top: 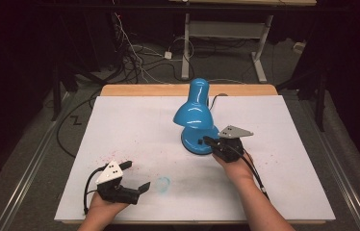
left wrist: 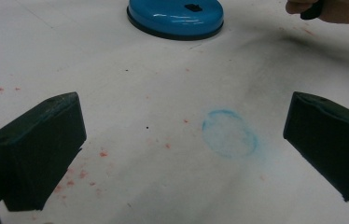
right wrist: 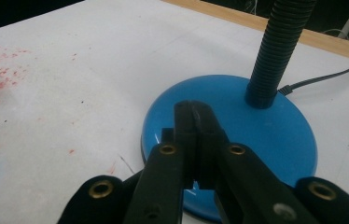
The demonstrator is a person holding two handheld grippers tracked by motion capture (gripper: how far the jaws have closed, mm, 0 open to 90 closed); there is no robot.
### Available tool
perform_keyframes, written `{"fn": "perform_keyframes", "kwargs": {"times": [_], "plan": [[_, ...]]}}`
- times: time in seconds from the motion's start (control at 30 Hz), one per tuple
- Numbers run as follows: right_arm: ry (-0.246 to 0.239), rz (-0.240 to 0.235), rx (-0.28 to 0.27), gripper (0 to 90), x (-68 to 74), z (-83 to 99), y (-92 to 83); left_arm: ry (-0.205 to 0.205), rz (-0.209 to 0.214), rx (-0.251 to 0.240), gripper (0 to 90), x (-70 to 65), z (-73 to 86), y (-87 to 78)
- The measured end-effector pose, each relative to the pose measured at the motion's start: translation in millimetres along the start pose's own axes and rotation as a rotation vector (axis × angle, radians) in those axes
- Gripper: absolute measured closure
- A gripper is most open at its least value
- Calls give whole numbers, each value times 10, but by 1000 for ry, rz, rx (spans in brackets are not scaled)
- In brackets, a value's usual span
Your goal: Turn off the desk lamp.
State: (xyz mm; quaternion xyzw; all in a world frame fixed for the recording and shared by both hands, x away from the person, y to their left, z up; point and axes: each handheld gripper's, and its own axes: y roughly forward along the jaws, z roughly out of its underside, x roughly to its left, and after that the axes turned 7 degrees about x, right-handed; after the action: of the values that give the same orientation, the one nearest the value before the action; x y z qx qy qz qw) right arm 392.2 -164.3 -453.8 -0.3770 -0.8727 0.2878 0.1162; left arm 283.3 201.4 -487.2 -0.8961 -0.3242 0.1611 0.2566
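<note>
Lamp (top: 196, 118): blue desk lamp, standing upright near the middle of the table, slightly toward the far edge; shade tilted forward and down over the base.
Lamp base (right wrist: 256, 135): round, blue, glossy, with a dark rim underneath; flat on the white sheet; small black switch on top, seen in the left gripper view.
Lamp neck (right wrist: 277, 51): ribbed, flexible, rising from the back part of the base.
Cord (right wrist: 326, 77): black, leaving the base beside the neck and running off across the sheet.
Right gripper (top: 206, 141): at the near right side of the lamp base, pointing toward it; jaws pressed together, nothing between them; tips over the near rim of the base in the right gripper view, contact with the base not possible to tell.
Right hand (top: 238, 163): wrapped around the gripper body from behind, cable trailing back along the forearm.
Left gripper (top: 135, 175): low over the near left part of the table, well apart from the lamp; jaws spread wide, nothing between them but bare sheet.
Left hand (top: 103, 204): holding the gripper body at the near table edge.
Table (top: 178, 90): wooden top, visible as a strip at the far edge, otherwise covered by a white sheet (top: 264, 192).
Blue ring mark (left wrist: 229, 133): faint smudged circle on the sheet, just ahead of the left gripper, between its open jaws in the left gripper view.
Red specks (right wrist: 2, 77): scattered on the sheet, mostly left of the lamp.
</note>
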Motion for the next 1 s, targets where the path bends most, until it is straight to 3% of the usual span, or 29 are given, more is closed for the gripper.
{"fn": "perform_keyframes", "kwargs": {"times": [0.27,0.6,0.63,1.0], "plan": [[0,-2,5,900,14,144,-68,1,2,3,0,-10,0,19],[18,1,41,900,-4,515,-193,0,-1,8,0,-11,1,22],[25,0,19,900,-11,572,-256,0,-1,9,0,-11,2,23],[0,27,7,900,51,726,-637,1,-2,15,0,-30,-1,30]]}}
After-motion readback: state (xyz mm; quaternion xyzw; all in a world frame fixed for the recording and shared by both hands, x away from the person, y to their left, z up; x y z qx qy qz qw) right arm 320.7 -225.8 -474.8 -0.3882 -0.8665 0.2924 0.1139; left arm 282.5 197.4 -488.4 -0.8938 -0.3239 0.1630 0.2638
